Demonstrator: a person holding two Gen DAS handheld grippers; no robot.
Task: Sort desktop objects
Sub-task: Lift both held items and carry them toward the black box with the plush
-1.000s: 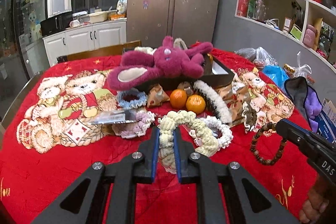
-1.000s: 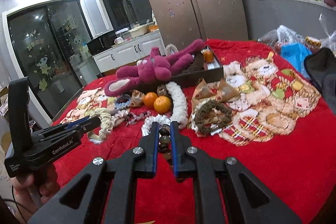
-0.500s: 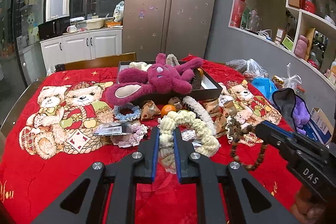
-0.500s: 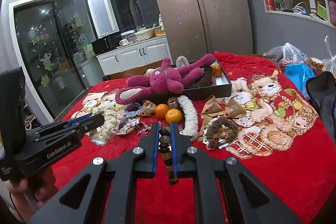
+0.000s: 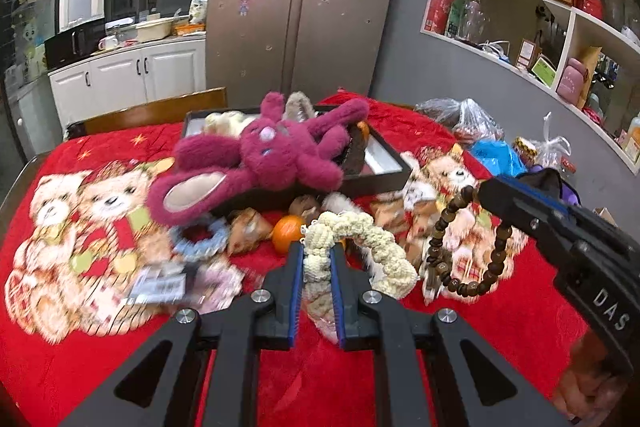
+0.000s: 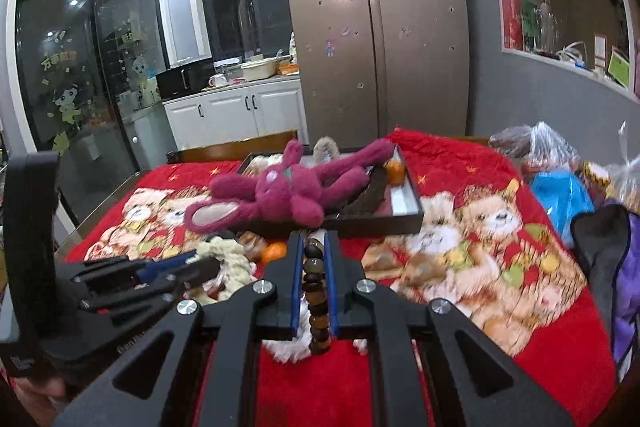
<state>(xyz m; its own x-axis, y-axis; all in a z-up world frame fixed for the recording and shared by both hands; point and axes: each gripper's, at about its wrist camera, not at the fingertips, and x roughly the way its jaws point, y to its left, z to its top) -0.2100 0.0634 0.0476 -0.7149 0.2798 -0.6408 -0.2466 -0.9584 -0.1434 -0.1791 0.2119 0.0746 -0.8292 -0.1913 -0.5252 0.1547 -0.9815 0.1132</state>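
A cream knitted rope ring (image 5: 352,247) hangs pinched between the left tongs (image 5: 316,267), above the desk's near middle. Only the left view shows the brown bead bracelet (image 5: 460,247) as a dangling loop; the right view shows its beads (image 6: 316,291) clamped between the nearly closed right tongs (image 6: 314,279). Behind, a magenta plush rabbit (image 6: 288,195) sprawls over a dark tray (image 6: 408,215).

Right hand-held gripper (image 6: 313,269) clamping brown bead bracelet (image 6: 316,291), magenta plush rabbit (image 6: 288,193) in dark tray (image 6: 412,213) beyond
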